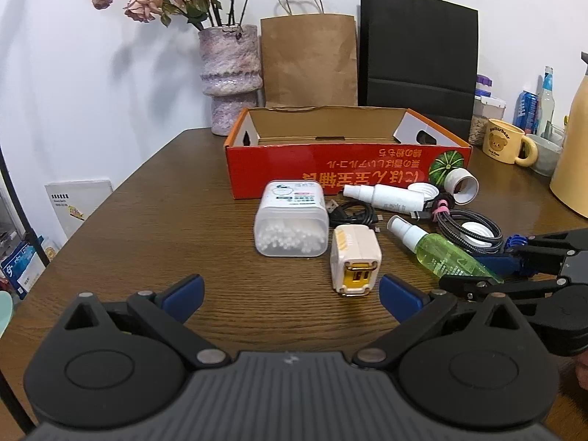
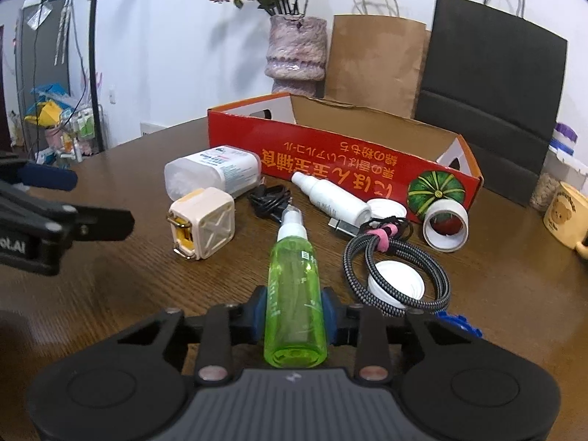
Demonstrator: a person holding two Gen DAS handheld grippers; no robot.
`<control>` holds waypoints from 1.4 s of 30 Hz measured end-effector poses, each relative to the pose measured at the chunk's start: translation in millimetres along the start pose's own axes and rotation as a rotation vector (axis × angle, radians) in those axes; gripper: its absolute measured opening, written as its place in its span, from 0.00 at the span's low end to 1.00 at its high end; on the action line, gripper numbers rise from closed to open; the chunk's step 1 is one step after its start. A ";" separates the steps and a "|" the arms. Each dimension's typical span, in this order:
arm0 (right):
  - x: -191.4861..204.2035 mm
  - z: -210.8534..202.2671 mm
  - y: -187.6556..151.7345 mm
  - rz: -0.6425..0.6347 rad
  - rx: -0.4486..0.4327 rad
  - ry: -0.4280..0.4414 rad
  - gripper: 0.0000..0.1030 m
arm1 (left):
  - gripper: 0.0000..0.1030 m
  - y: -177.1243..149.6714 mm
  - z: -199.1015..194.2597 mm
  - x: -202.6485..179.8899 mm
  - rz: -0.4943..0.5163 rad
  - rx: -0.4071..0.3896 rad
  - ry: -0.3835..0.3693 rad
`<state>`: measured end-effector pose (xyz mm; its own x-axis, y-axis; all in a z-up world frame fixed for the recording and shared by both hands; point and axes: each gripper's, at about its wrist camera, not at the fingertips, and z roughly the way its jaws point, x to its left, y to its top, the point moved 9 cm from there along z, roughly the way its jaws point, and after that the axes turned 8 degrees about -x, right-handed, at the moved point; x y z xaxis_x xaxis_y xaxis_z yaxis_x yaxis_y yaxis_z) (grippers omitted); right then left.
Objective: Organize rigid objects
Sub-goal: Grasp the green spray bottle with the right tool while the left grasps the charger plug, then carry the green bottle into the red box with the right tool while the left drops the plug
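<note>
My right gripper (image 2: pixel 294 312) is shut on the green spray bottle (image 2: pixel 294 286), which lies with its white nozzle pointing away; the bottle also shows in the left wrist view (image 1: pixel 441 253). My left gripper (image 1: pixel 290 290) is open and empty, just in front of the cream and yellow charger block (image 1: pixel 354 262). A clear cotton swab box (image 1: pixel 290 220), a white spray bottle (image 1: pixel 389 196), a black cable (image 1: pixel 352 217) and a braided cable coil (image 1: pixel 466 228) lie before the open red cardboard box (image 1: pixel 349 169).
A white tube (image 2: pixel 444 226) and white lids (image 2: pixel 395 279) lie near the braided cable. A vase (image 1: pixel 229 77), paper bags (image 1: pixel 308 58), a yellow mug (image 1: pixel 505 141) and bottles stand at the back. The table edge curves away at left.
</note>
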<state>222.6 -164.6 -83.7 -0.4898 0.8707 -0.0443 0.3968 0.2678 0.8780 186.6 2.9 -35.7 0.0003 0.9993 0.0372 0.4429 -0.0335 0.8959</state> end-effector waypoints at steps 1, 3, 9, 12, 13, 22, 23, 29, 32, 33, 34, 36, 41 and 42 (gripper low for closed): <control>-1.2 -1.0 -0.4 0.017 -0.001 -0.001 0.29 | 1.00 -0.1 1.2 -1.7 0.002 0.001 -0.002; -4.8 -2.5 -0.9 0.048 -0.006 -0.008 0.29 | 1.00 -0.1 4.0 -5.0 0.007 0.005 -0.004; -15.6 -10.5 5.0 0.126 -0.063 -0.015 0.29 | 1.00 -1.4 15.9 -13.8 0.011 0.024 -0.005; -19.8 -16.1 10.3 0.151 -0.095 -0.017 0.29 | 1.00 -1.5 23.9 -17.3 0.003 0.033 -0.001; -21.7 -17.5 11.7 0.157 -0.102 -0.020 0.29 | 1.00 -1.0 26.1 -18.4 0.002 0.033 0.001; -35.5 -23.6 15.7 0.200 -0.126 -0.073 0.29 | 1.00 3.0 49.6 -27.1 0.004 0.014 0.059; -35.6 -24.0 15.6 0.200 -0.128 -0.075 0.29 | 0.98 3.2 51.6 -27.3 0.005 0.011 0.067; -36.8 -23.8 14.6 0.196 -0.129 -0.096 0.29 | 0.72 0.1 60.8 -33.0 -0.006 0.028 0.040; -35.9 -24.0 13.9 0.193 -0.128 -0.107 0.29 | 0.60 -1.7 64.2 -33.5 -0.024 0.036 0.026; -35.7 -24.4 13.9 0.193 -0.129 -0.111 0.29 | 0.57 -2.0 65.2 -33.5 -0.036 0.038 0.015; -35.6 -24.8 14.0 0.192 -0.131 -0.113 0.29 | 0.50 -2.6 65.9 -33.2 -0.046 0.042 0.007; -34.7 -26.2 13.8 0.191 -0.135 -0.119 0.29 | 0.36 -3.7 66.0 -32.8 -0.053 0.046 0.000; -32.3 -30.9 12.9 0.198 -0.145 -0.136 0.29 | 0.32 -5.3 64.1 -29.8 -0.068 0.046 -0.006; -32.0 -32.2 12.5 0.200 -0.148 -0.141 0.29 | 0.32 -5.6 63.5 -29.3 -0.068 0.046 -0.005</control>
<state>218.2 -202.4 -55.9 -0.2959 0.9519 0.0800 0.3515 0.0306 0.9357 241.0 -25.2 -69.9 -0.0270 0.9993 -0.0257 0.4825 0.0356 0.8752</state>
